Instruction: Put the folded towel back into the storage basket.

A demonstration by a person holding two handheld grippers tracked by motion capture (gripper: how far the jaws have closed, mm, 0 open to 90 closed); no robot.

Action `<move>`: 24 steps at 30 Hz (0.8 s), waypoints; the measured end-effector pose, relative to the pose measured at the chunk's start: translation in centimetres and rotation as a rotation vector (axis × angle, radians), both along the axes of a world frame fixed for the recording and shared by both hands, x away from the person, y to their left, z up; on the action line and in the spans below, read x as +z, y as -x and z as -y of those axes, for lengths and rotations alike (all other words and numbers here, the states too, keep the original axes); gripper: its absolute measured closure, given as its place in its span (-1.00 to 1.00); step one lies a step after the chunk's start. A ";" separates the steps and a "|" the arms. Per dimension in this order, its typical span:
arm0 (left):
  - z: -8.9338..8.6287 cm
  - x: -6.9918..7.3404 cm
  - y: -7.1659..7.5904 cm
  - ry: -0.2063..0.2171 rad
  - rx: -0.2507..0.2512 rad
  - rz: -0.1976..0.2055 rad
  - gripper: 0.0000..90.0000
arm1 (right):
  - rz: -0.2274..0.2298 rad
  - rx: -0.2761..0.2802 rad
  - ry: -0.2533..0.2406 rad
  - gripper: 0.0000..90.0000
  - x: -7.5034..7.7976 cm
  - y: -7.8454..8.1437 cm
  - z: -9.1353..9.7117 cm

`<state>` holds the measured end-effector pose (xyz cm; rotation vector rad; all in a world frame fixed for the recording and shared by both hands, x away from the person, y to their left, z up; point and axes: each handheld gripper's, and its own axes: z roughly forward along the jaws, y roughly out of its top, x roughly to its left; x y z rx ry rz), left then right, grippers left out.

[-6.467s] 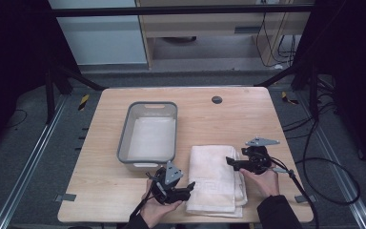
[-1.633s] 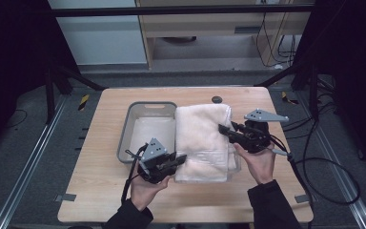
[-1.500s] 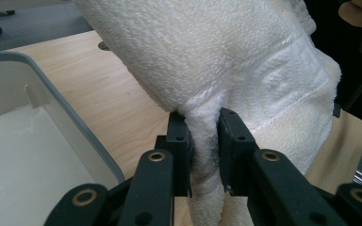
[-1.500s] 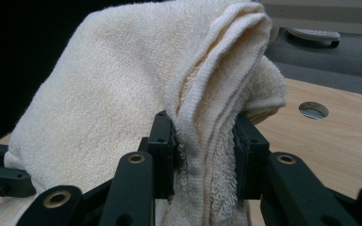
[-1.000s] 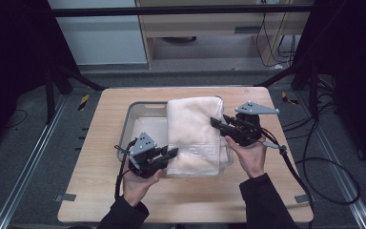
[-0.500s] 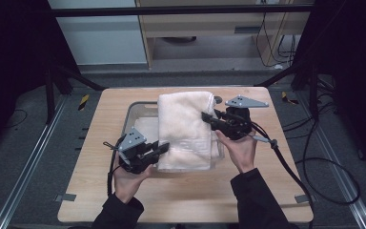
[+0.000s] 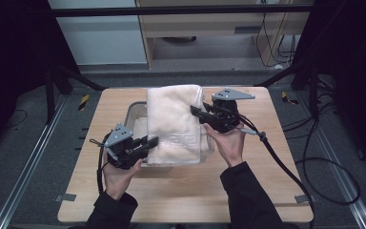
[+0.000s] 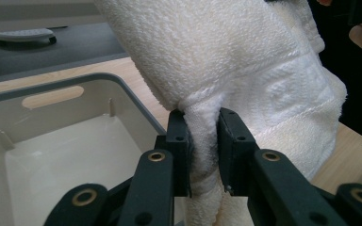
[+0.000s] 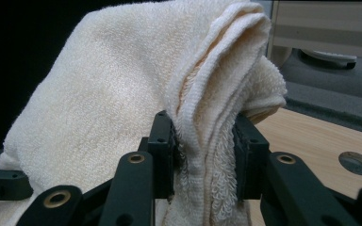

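The folded towel (image 7: 176,121) hung lifted between the two tongs, spread above the grey plastic bin (image 7: 136,114) that stood on the worktop (image 7: 267,191) toward its far-left corner. The left tongs (image 7: 150,141) were clamped on the towel's near edge, over the near rim of the bin; in the left gripper view the pads (image 8: 179,141) pinched a thick roll of the hem (image 8: 202,141), with the bin's empty floor (image 8: 66,165) visible below and to the left. The right tongs (image 7: 195,112) were clamped on the opposite folded edge, toward the far-right side of the bin; in the right gripper view several layers (image 9: 202,136) were bunched between the pads (image 9: 162,141).

The step in hand was judged to be placing the towel into the bin. To do it well, both grips would need to hold all layers until the cloth rested on the bin floor, as a layer slipping out could let the fold open. The two tongs would best travel together and keep the towel lightly taut, so the middle would not sag and catch on the rim. The towel appeared to overhang the bin's right wall, so it would probably need shifting toward the left edge of the worktop before lowering. Release would be best made only once the weight was carried by the bin.
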<state>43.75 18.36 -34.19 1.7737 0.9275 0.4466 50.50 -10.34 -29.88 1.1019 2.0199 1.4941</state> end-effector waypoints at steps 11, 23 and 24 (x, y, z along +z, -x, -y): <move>-2.0 0.9 -0.1 0.006 0.042 0.009 0.68 | 0.011 0.012 -0.007 0.47 0.6 -0.7 -2.1; -4.2 1.4 -0.4 0.007 0.108 0.013 0.68 | 0.026 0.024 -0.011 0.47 1.0 -1.6 -5.0; -4.2 1.4 -0.4 0.007 0.108 0.013 0.68 | 0.026 0.024 -0.011 0.47 1.0 -1.6 -5.0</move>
